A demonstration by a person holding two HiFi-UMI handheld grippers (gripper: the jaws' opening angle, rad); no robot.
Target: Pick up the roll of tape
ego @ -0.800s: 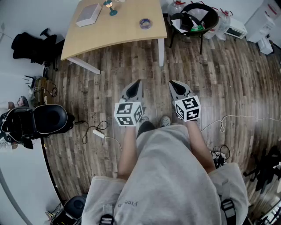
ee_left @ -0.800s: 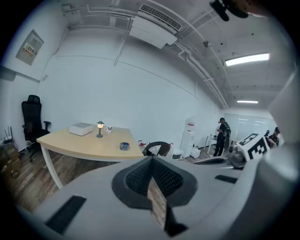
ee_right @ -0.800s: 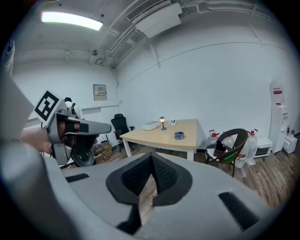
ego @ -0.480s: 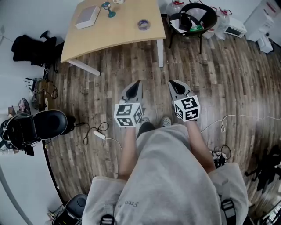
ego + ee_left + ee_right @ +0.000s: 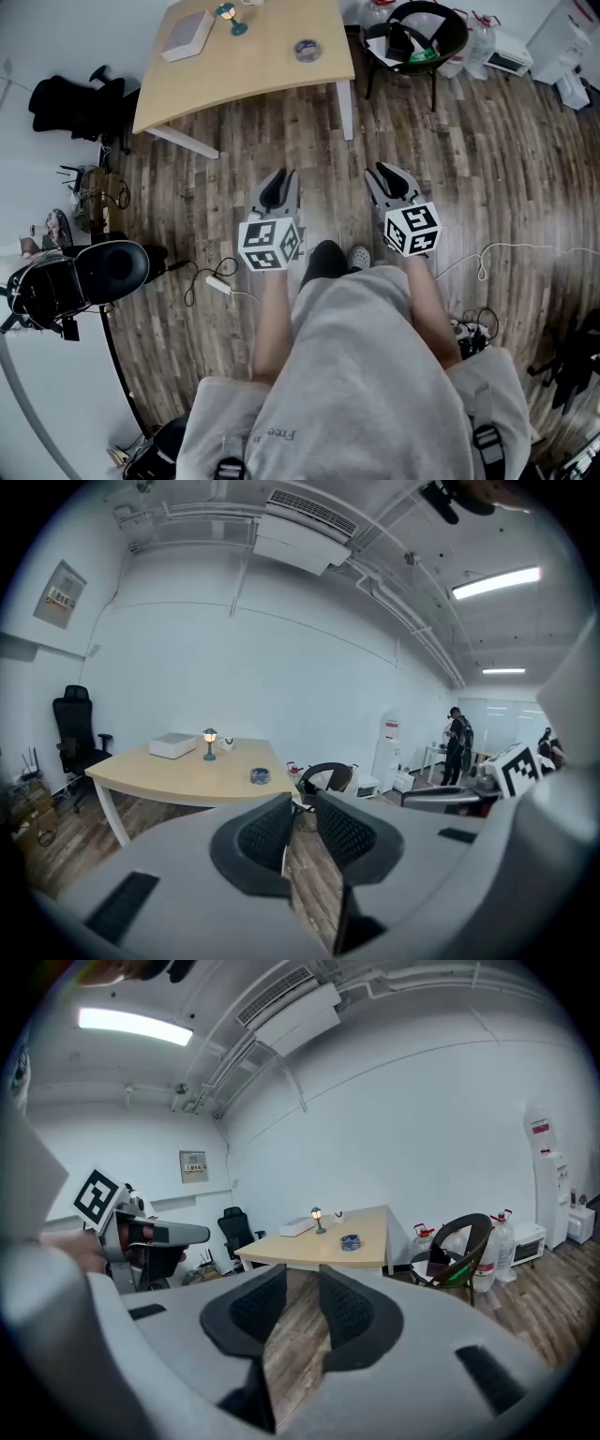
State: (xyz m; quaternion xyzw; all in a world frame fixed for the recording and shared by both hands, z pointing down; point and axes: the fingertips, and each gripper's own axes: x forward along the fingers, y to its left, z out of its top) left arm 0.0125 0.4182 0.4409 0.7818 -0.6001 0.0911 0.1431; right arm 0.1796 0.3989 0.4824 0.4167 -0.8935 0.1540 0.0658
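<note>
The roll of tape (image 5: 306, 50) lies on the near right part of the light wooden table (image 5: 272, 75), far ahead of both grippers. It also shows as a small bluish ring in the left gripper view (image 5: 260, 775) and the right gripper view (image 5: 351, 1239). My left gripper (image 5: 278, 184) and right gripper (image 5: 394, 178) are held side by side over the wooden floor, well short of the table. In both gripper views the left gripper (image 5: 302, 822) and the right gripper (image 5: 303, 1307) stand open, with only floor seen between the pads.
A white box (image 5: 187, 34) and a small lamp (image 5: 228, 17) stand on the table's far left. A round black chair (image 5: 427, 33) with water jugs is right of the table. Black office chairs (image 5: 80, 103) stand at left, and cables (image 5: 211, 281) lie on the floor.
The two grippers have drifted slightly apart, the right one a little to the right. Both stay open and empty; the tape has not moved on the table.
</note>
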